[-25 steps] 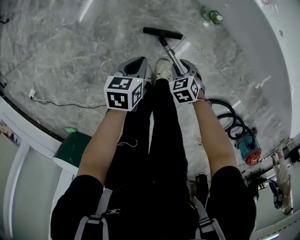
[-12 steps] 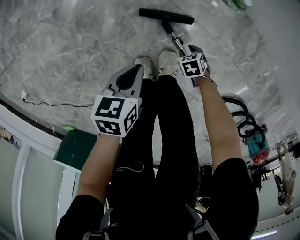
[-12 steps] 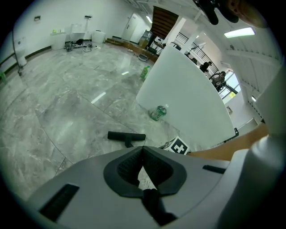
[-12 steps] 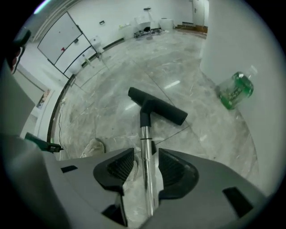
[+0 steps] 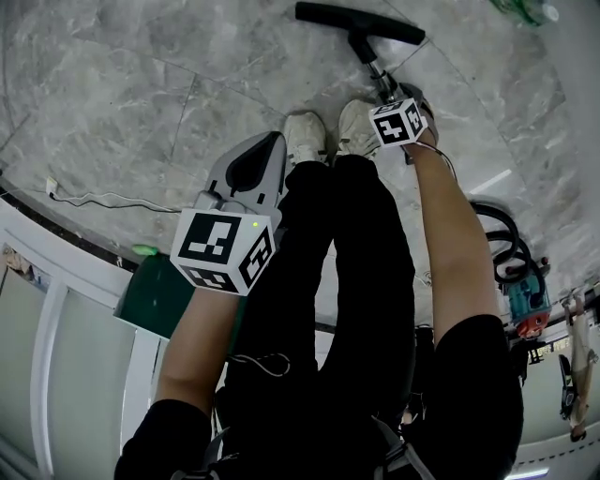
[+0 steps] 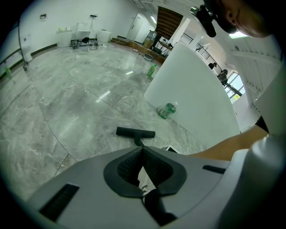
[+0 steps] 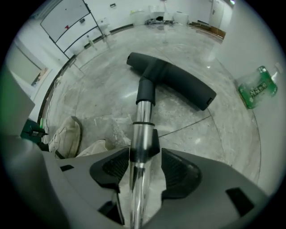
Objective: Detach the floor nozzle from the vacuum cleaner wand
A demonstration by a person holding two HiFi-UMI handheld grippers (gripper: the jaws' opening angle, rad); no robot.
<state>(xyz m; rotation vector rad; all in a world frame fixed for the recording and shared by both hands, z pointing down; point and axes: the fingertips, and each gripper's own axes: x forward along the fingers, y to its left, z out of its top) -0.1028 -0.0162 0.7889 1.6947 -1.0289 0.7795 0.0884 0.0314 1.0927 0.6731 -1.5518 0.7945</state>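
The black T-shaped floor nozzle (image 5: pixel 361 23) (image 6: pixel 135 132) (image 7: pixel 172 80) lies on the grey marble floor, joined by its black collar to the chrome wand (image 5: pixel 380 80) (image 7: pixel 143 120). My right gripper (image 5: pixel 405 108) (image 7: pixel 145 159) points down along the wand, a short way above the collar. Its jaws have just been opening; the wand runs between them with a gap on the right-hand pad's side. My left gripper (image 5: pixel 272 141) (image 6: pixel 143 150) hangs over the person's left leg, shut and empty, well short of the nozzle.
The person's two pale shoes (image 5: pixel 305 136) (image 7: pixel 67 134) stand just behind the wand. A green bottle (image 6: pixel 168 110) (image 7: pixel 255 87) lies by a white curved wall. A black hose (image 5: pixel 497 239) and the vacuum body (image 5: pixel 525 300) sit at right; a white cable (image 5: pixel 103 199) trails at left.
Both grippers have sunk toward the floor. The right one has slid down the wand closer to the nozzle and its jaws have spread. The left has dropped beside the leg, still shut.
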